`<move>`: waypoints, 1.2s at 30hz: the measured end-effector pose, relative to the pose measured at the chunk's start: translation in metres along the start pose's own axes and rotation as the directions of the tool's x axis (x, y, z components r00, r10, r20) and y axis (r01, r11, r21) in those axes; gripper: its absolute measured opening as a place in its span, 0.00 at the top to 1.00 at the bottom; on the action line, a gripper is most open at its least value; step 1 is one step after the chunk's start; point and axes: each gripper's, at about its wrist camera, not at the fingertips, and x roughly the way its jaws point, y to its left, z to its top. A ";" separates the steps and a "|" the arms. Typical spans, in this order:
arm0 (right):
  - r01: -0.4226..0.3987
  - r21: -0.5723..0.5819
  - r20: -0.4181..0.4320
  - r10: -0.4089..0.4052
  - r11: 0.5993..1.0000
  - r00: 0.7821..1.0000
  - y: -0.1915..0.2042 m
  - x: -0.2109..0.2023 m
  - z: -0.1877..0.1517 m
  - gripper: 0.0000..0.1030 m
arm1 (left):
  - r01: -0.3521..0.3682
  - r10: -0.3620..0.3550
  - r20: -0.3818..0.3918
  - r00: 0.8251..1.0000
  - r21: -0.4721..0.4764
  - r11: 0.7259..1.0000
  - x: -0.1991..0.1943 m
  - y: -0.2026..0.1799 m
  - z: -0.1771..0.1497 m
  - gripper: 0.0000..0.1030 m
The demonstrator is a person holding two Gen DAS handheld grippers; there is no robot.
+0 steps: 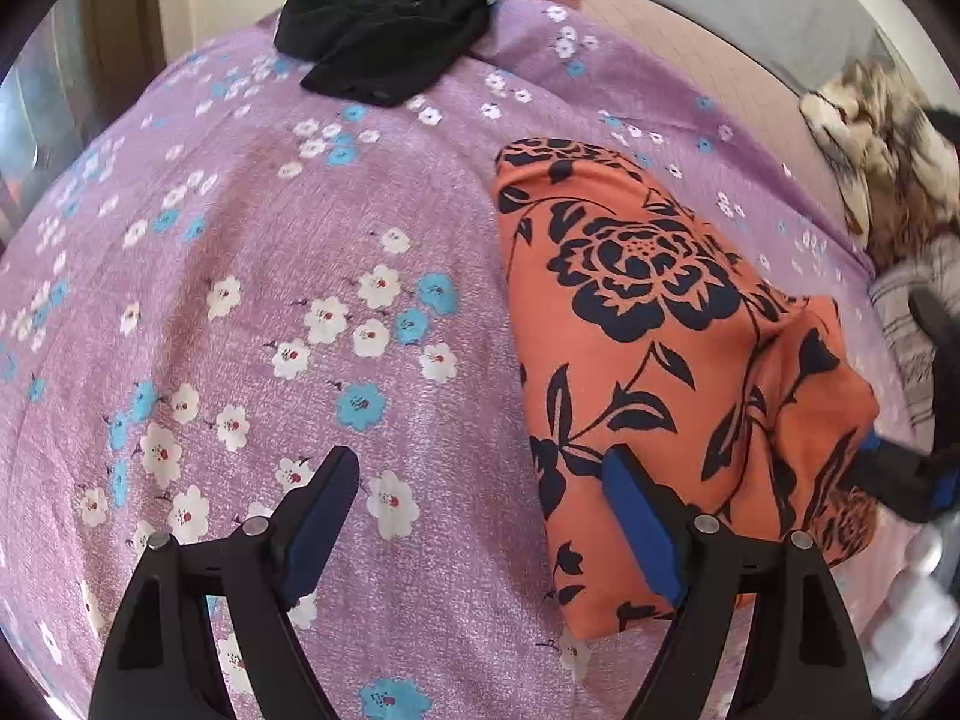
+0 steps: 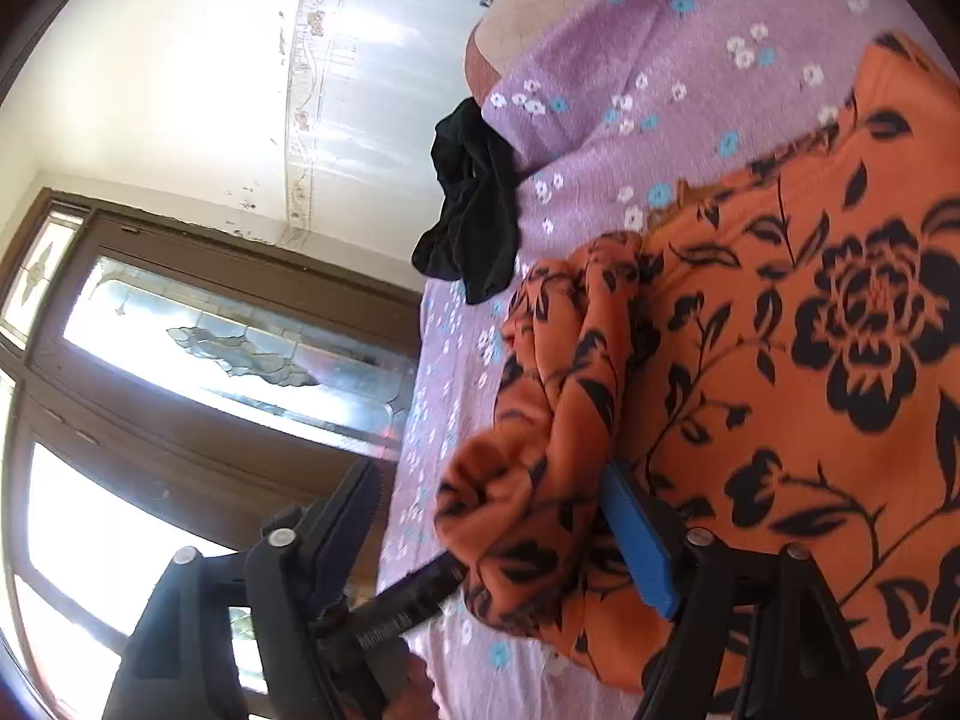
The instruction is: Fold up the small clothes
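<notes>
An orange garment with a black flower print (image 1: 648,312) lies folded on the purple flowered bedsheet (image 1: 252,252), right of centre in the left wrist view. My left gripper (image 1: 480,456) hovers over its near left edge, open. Its right pad (image 1: 636,516) is above the cloth and its left finger above bare sheet, with nothing gripped. In the right wrist view the orange garment (image 2: 780,360) fills the right side. A bunched fold of it (image 2: 528,420) sits between the wide-open jaws of my right gripper (image 2: 489,468). The blue pad (image 2: 636,540) is against the cloth and the other finger stands clear of it.
A crumpled black garment (image 1: 390,36) lies at the far end of the bed, also visible as the black garment (image 2: 474,210) by the bed's edge. A patterned pile of fabric (image 1: 888,162) sits at the right. Beyond the bed stand a wall and a wooden-framed window (image 2: 180,330).
</notes>
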 end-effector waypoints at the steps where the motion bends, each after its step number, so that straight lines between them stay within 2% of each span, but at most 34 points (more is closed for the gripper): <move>1: 0.023 0.007 -0.001 -0.023 1.000 1.000 0.000 0.004 0.001 0.15 | -0.007 0.007 0.013 1.000 0.021 1.000 -0.003 -0.005 -0.001 0.19; 4: 0.049 0.028 -0.025 -0.048 0.998 0.999 -0.009 0.025 0.001 0.15 | -0.005 0.004 0.014 1.000 0.023 1.000 -0.004 -0.007 -0.002 0.19; 6: 0.122 0.005 -0.046 -0.122 0.992 0.991 -0.014 0.040 -0.001 0.17 | 0.021 -0.021 -0.005 1.000 -0.008 1.000 -0.002 -0.001 -0.002 0.19; 7: 0.135 -0.030 -0.035 -0.137 0.990 0.990 -0.013 0.044 -0.003 0.25 | 0.031 -0.032 -0.013 0.999 -0.023 0.999 -0.001 0.000 0.000 0.19; 8: 0.125 -0.078 -0.041 -0.129 0.989 0.991 -0.010 0.049 -0.004 0.53 | 0.039 -0.039 -0.019 0.999 -0.034 0.999 0.001 0.000 0.002 0.19; 9: 0.141 -0.110 -0.049 -0.147 0.984 0.988 -0.007 0.053 -0.004 0.61 | 0.035 -0.036 -0.021 0.999 -0.044 0.998 0.000 0.001 0.003 0.19; 10: 0.159 -0.126 -0.038 -0.165 0.979 0.986 -0.004 0.051 -0.004 0.63 | 0.045 -0.046 -0.023 0.999 -0.052 0.998 0.003 0.002 0.006 0.20; 12: 0.172 -0.174 0.005 -0.174 0.970 0.985 0.008 0.040 -0.004 0.68 | 0.092 -0.092 -0.001 0.996 -0.094 0.991 -0.001 0.005 0.010 0.20; 14: 0.178 -0.248 0.098 -0.159 0.952 0.982 0.031 0.018 -0.001 0.72 | 0.145 -0.140 0.047 0.989 -0.122 0.982 -0.010 0.005 0.015 0.20; 16: 0.186 -0.308 0.193 -0.130 0.933 0.973 0.053 -0.011 0.003 0.72 | 0.169 -0.158 0.097 0.983 -0.121 0.978 -0.021 0.000 0.018 0.19; 18: 0.207 -0.336 0.278 -0.113 0.919 0.954 0.064 -0.046 0.006 0.72 | 0.182 -0.172 0.111 0.979 -0.093 0.979 -0.023 -0.011 0.018 0.19; 20: 0.263 -0.306 0.364 -0.143 0.915 0.921 0.054 -0.084 0.010 0.72 | 0.169 -0.164 0.089 0.982 -0.051 0.984 -0.018 -0.027 0.016 0.19; 22: 0.372 -0.248 0.394 -0.258 0.894 0.882 0.028 -0.108 0.012 0.72 | 0.148 -0.149 0.054 0.987 0.005 0.989 -0.007 -0.046 0.010 0.19; 23: 0.448 -0.197 0.402 -0.345 0.872 0.848 0.011 -0.117 0.011 0.72 | 0.141 -0.142 0.037 0.989 0.031 0.990 -0.001 -0.056 0.008 0.19; 24: 0.490 -0.112 0.386 -0.417 0.864 0.823 -0.011 -0.124 0.011 0.72 | 0.137 -0.138 0.022 0.990 0.058 0.989 0.004 -0.067 0.005 0.19; 25: 0.491 -0.028 0.336 -0.455 0.871 0.825 -0.032 -0.127 0.013 0.70 | 0.134 -0.135 0.010 0.991 0.083 0.988 0.007 -0.076 0.002 0.19; 27: 0.432 0.107 0.219 -0.445 0.896 0.868 -0.067 -0.130 0.012 0.68 | 0.084 -0.087 0.018 0.996 0.131 0.988 0.010 -0.093 -0.002 0.19; 28: 0.385 0.137 0.201 -0.407 0.913 0.891 -0.075 -0.131 0.008 0.66 | 0.050 -0.057 0.042 0.997 0.146 0.988 0.008 -0.098 -0.003 0.19; 30: 0.360 0.102 0.158 -0.373 0.927 0.914 -0.072 -0.129 0.002 0.61 | 0.038 -0.048 0.068 0.997 0.142 0.989 0.006 -0.099 0.001 0.19; 32: 0.343 0.065 0.115 -0.348 0.937 0.930 -0.066 -0.126 -0.004 0.45 | 0.084 -0.091 0.068 0.994 0.091 0.992 0.005 -0.093 0.007 0.19; 34: 0.321 0.054 0.119 -0.325 0.946 0.938 -0.061 -0.131 0.000 0.44 | 0.107 -0.112 0.063 0.992 0.075 0.991 0.005 -0.093 0.007 0.19; 36: 0.321 0.054 0.170 -0.325 0.946 0.930 -0.060 -0.146 0.007 0.44 | 0.103 -0.108 0.054 0.993 0.100 0.990 0.008 -0.100 0.005 0.19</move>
